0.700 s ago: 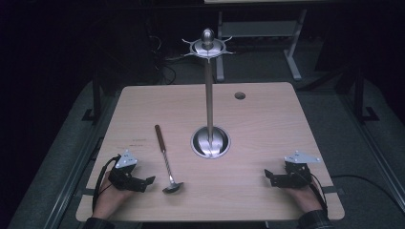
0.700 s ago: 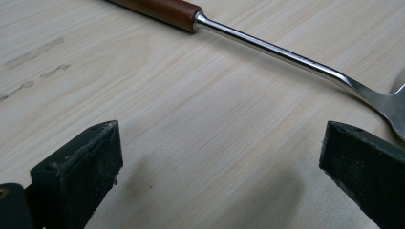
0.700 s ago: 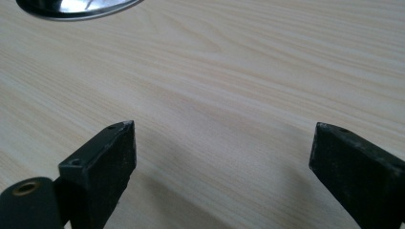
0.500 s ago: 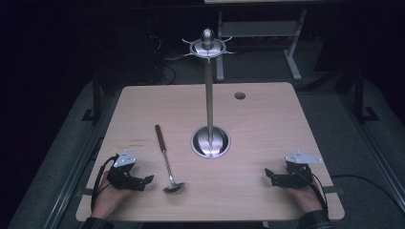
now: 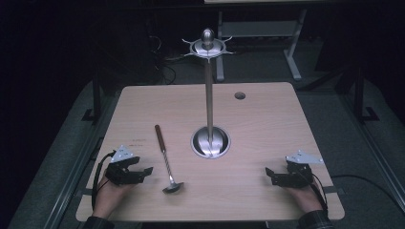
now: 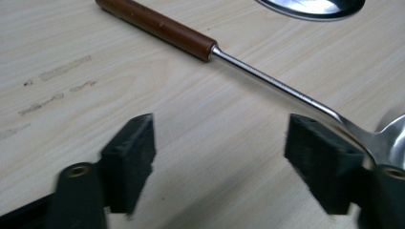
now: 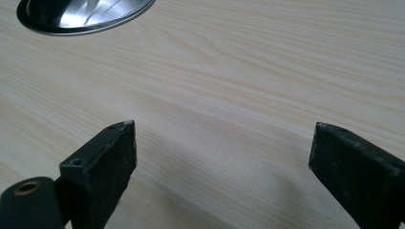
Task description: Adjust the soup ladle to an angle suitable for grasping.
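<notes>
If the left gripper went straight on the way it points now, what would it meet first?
Probably the ladle: the left gripper lies with open jaws aimed at its metal shaft, bare table between. Its bowl lies off by one jaw; depth is hard to judge.

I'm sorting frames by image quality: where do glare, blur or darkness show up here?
High view: table lit, surroundings nearly black. Left gripper view: glare on the ladle bowl, jaws softly blurred. Right gripper view: bright reflections on the stand base, wood grain sharp.
</notes>
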`<action>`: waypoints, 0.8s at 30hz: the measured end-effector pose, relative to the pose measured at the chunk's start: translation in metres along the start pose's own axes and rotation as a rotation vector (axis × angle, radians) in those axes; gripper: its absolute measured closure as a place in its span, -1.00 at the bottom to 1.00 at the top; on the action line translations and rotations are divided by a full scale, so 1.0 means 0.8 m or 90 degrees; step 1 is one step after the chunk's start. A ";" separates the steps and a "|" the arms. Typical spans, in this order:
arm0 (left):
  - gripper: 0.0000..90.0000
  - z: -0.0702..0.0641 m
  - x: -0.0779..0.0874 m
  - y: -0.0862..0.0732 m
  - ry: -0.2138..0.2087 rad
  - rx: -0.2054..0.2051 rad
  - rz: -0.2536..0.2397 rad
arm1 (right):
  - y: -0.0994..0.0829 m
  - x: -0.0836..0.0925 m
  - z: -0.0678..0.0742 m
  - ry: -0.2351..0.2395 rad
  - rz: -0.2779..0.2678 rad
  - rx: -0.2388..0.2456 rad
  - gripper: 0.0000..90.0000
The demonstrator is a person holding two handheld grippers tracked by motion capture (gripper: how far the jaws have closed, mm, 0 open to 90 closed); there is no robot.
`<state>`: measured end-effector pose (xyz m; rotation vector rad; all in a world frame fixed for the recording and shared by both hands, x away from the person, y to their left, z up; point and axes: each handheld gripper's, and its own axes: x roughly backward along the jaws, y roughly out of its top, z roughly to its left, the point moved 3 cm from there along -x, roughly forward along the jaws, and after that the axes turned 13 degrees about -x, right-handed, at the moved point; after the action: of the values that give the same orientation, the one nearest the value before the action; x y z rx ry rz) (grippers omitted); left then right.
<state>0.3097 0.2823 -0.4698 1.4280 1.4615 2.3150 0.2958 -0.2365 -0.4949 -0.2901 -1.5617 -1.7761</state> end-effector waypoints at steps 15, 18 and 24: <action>0.47 0.012 -0.020 0.026 0.027 0.015 0.010 | 0.001 0.004 -0.001 -0.004 -0.014 0.001 -0.80; 0.64 0.015 -0.024 0.031 0.031 0.017 0.007 | 0.003 0.004 -0.002 -0.001 -0.022 0.000 -0.80; 0.96 0.025 -0.034 0.040 0.035 0.012 0.016 | 0.004 0.003 0.001 0.008 -0.024 0.005 -0.80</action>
<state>0.3519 0.2653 -0.4619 1.4069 1.4920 2.3805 0.2960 -0.2366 -0.4904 -0.2457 -1.5749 -1.7971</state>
